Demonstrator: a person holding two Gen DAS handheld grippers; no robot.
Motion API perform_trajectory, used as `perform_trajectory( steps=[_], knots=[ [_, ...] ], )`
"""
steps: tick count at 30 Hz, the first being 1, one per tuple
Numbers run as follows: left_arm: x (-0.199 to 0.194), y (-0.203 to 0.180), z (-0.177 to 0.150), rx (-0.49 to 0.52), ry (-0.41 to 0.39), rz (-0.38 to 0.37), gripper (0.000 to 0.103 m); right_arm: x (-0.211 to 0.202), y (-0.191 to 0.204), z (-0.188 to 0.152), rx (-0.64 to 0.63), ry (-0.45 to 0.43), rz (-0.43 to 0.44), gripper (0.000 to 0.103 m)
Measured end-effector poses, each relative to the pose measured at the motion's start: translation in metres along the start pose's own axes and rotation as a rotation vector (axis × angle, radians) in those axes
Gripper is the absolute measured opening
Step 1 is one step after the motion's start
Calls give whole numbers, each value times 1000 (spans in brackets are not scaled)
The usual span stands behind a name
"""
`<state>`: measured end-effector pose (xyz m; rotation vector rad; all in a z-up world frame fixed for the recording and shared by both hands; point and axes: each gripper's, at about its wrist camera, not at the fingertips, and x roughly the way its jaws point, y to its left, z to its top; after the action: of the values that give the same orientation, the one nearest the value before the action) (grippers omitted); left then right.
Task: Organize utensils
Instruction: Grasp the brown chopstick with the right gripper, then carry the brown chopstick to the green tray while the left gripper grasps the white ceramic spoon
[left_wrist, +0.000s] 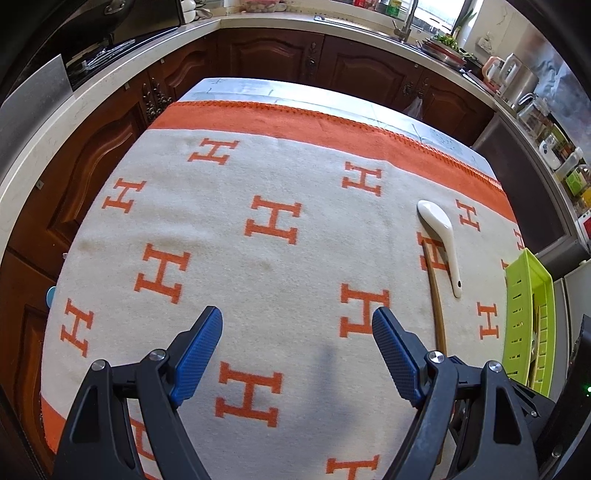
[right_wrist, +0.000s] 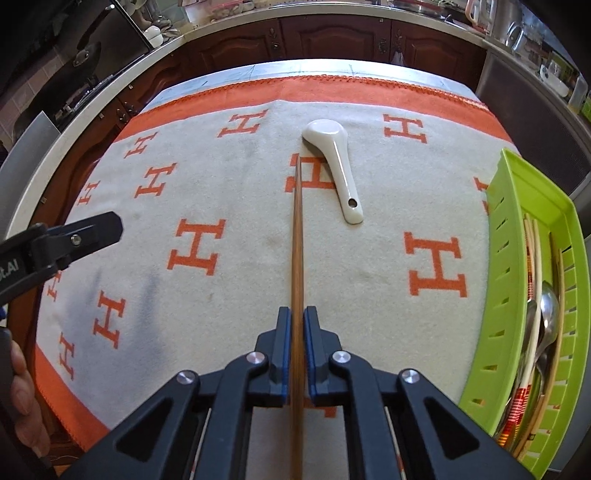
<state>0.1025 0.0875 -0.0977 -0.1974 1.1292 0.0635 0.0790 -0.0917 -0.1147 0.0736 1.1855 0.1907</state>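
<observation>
My right gripper (right_wrist: 297, 317) is shut on a brown wooden chopstick (right_wrist: 297, 236) that points away along the blanket. The chopstick also shows in the left wrist view (left_wrist: 436, 299). A white ceramic spoon (right_wrist: 334, 162) lies just right of the chopstick's far end, bowl away from me; it shows in the left wrist view (left_wrist: 441, 236) too. A green slotted basket (right_wrist: 517, 236) at the right holds metal spoons (right_wrist: 546, 314) and chopsticks. My left gripper (left_wrist: 297, 325) is open and empty above the blanket, left of the chopstick.
The table carries a cream blanket (left_wrist: 258, 177) with orange H marks and an orange border. Dark wood cabinets (left_wrist: 273, 55) and a counter with a sink and kitchenware ring the table. The green basket (left_wrist: 528, 314) sits at the table's right edge.
</observation>
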Motion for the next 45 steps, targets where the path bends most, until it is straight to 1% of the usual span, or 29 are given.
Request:
perform_trajectory(
  steps=[3, 4, 8, 12, 15, 16, 18, 22, 25, 26, 27, 28, 31, 37, 38, 40, 41, 43, 44, 45],
  knots=[
    [3, -7, 1, 9, 4, -14, 82, -6, -3, -2, 21, -9, 34, 6],
    [4, -9, 1, 12, 5, -18, 82, -13, -6, -3, 32, -22, 60, 6],
    [10, -25, 5, 34, 23, -46, 82, -26, -13, -3, 54, -56, 82, 6],
    [18, -48, 10, 79, 47, -83, 82, -43, -28, -3, 97, -98, 106, 6],
    [26, -68, 15, 105, 75, -121, 82, -55, -38, -2, 121, -130, 114, 6],
    [29, -74, 17, 111, 82, -135, 82, -63, -45, -2, 129, -155, 110, 6],
    [35, -86, 23, 117, 93, -172, 82, -67, -49, -2, 134, -169, 103, 6],
    [51, -103, 38, 65, 106, -271, 82, -79, -68, -3, 179, -195, 90, 6],
    [70, -113, 49, 10, 134, -334, 81, -86, -87, -6, 227, -213, 86, 6],
    [75, -116, 51, -3, 143, -345, 79, -89, -94, -8, 245, -224, 83, 6],
    [80, -119, 53, -12, 155, -356, 73, -94, -104, -11, 274, -243, 76, 6],
    [84, -122, 55, -18, 165, -362, 69, -94, -104, -11, 274, -243, 76, 6],
    [95, -132, 58, -27, 183, -364, 69, -100, -121, -16, 321, -263, 65, 6],
    [99, -150, 61, 7, 145, -339, 68, -106, -145, -30, 381, -290, 27, 6],
    [100, -153, 62, 10, 138, -333, 66, -106, -149, -32, 390, -291, 24, 6],
    [101, -157, 62, 14, 125, -318, 52, -106, -155, -37, 403, -292, 8, 6],
    [102, -159, 62, 16, 116, -305, 48, -106, -158, -38, 408, -290, -1, 6],
    [103, -158, 64, 15, 111, -297, 35, -104, -163, -42, 416, -283, -18, 6],
    [104, -158, 65, 12, 108, -294, 32, -103, -166, -44, 420, -276, -28, 6],
    [105, -158, 65, 9, 108, -290, 24, -102, -168, -46, 421, -270, -36, 7]
  ],
)
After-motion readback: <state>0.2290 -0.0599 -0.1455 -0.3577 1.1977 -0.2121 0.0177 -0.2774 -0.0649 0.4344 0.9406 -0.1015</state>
